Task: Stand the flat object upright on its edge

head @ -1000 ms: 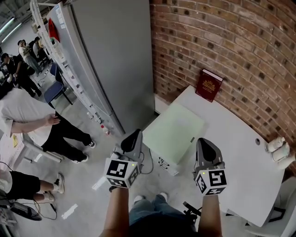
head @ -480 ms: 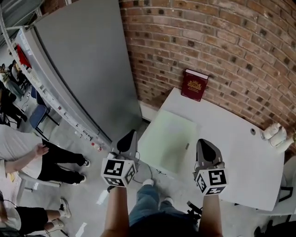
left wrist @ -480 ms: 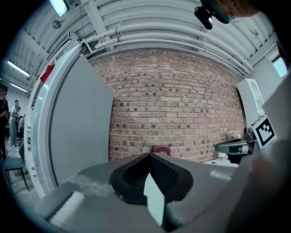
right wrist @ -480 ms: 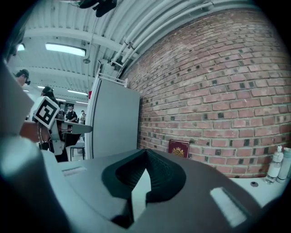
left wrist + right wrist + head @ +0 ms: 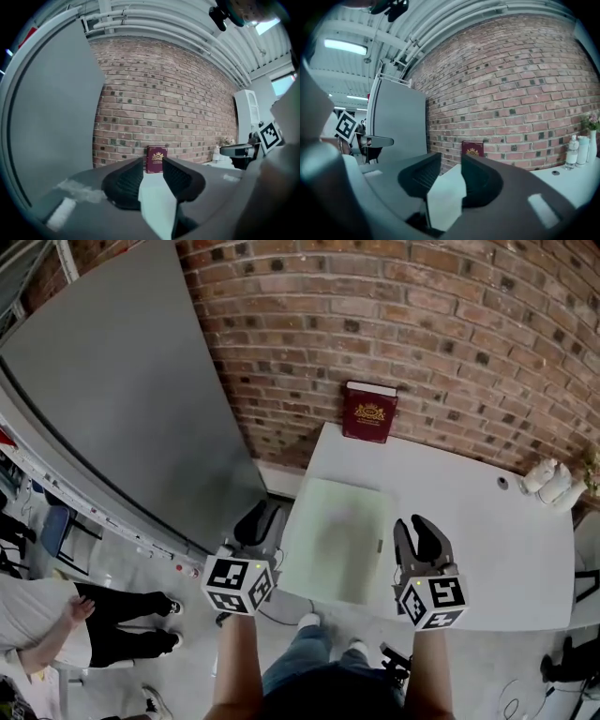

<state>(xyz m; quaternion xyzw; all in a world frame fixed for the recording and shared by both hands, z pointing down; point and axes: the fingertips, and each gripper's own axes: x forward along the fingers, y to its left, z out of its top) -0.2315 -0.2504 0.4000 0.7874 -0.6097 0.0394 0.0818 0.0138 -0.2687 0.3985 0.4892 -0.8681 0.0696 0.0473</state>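
A dark red book (image 5: 368, 413) with a gold crest stands upright at the back of the white table (image 5: 469, 521), against the brick wall. It also shows straight ahead in the left gripper view as the book (image 5: 156, 159) and in the right gripper view as the book (image 5: 473, 149). My left gripper (image 5: 261, 517) hovers by the table's near left corner, and its jaws are opening with nothing between them (image 5: 152, 171). My right gripper (image 5: 422, 531) hangs over the table's front, its jaws also opening and empty (image 5: 450, 171). Both are far short of the book.
A pale green mat (image 5: 337, 540) lies on the table between the grippers. Small white bottles (image 5: 547, 479) stand at the table's far right, near a cable hole (image 5: 502, 483). A tall grey panel (image 5: 112, 399) rises on the left. A person (image 5: 56, 624) stands on the floor at lower left.
The view has swung toward the brick wall, so the table and book sit more central. Both grippers' jaws, shut before, now stand slightly apart.
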